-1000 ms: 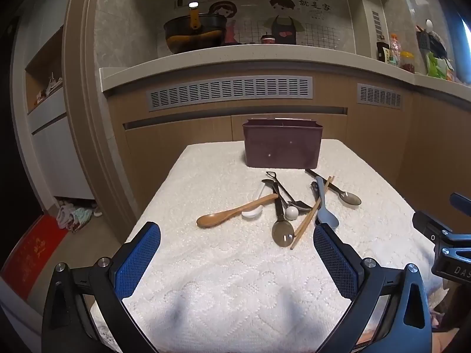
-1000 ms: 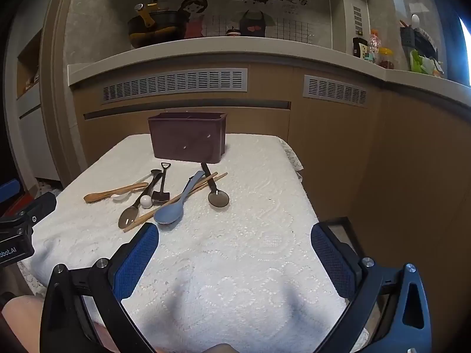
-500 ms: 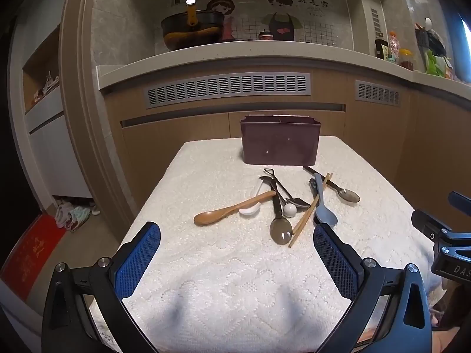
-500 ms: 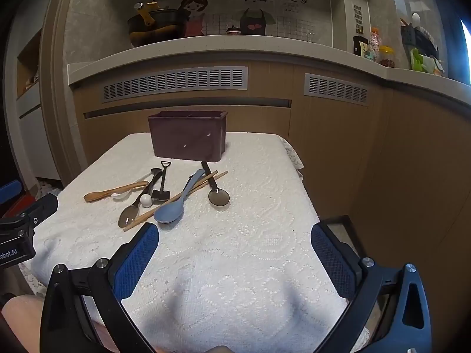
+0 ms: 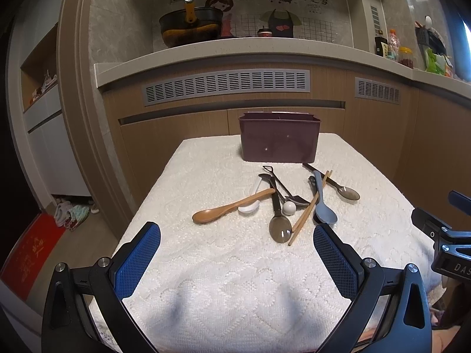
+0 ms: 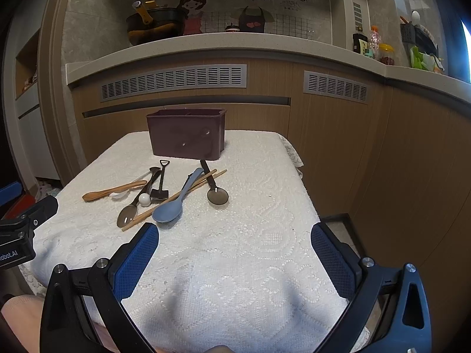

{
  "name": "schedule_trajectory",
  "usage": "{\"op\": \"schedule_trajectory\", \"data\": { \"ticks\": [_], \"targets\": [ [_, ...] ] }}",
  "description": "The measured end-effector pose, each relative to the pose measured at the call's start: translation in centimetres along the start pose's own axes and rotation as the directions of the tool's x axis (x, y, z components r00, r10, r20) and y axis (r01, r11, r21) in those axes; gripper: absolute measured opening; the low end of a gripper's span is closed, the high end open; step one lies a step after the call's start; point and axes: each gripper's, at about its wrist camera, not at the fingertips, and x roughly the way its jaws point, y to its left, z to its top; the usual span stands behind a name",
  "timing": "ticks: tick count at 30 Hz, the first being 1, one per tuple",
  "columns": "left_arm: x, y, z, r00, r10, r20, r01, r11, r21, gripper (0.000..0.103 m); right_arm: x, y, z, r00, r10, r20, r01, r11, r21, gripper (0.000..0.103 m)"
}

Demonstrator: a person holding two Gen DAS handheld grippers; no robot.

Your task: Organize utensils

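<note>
A dark maroon utensil holder (image 5: 279, 138) (image 6: 187, 133) stands at the far end of a table under a white lace cloth (image 5: 235, 264). In front of it lies a loose pile: a wooden spoon (image 5: 226, 207) (image 6: 113, 190), a white spoon (image 5: 250, 203), a blue spoon (image 5: 322, 203) (image 6: 176, 203), a pair of chopsticks (image 5: 309, 209) (image 6: 176, 195), a small black shovel spoon (image 6: 160, 186) and two dark grey spoons (image 5: 278, 217) (image 6: 216, 192). My left gripper (image 5: 237, 257) is open over the near cloth, short of the pile. My right gripper (image 6: 235, 260) is open too, nothing between its fingers.
Wooden cabinets with grey vents (image 5: 226, 85) and a counter (image 5: 235, 50) rise behind the table. A black pot (image 5: 191, 26) sits on the counter, bottles and jars (image 5: 394, 50) at its right end. The floor drops off to the left (image 5: 59, 235).
Both views sit slightly nearer the utensil pile than one second ago; the pile and holder have not moved. Both grippers stay open.
</note>
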Motion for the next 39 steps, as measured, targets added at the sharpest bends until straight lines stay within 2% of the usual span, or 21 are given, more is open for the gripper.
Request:
{"op": "schedule_trajectory", "data": {
  "ticks": [39],
  "targets": [
    [0.19, -0.35, -0.26, 1.0, -0.009, -0.015, 0.009, 1.0, 0.006, 0.103, 0.2, 0.03, -0.16, 1.0, -0.003, -0.003, 0.003, 1.0, -0.001, 0.103]
  ]
}}
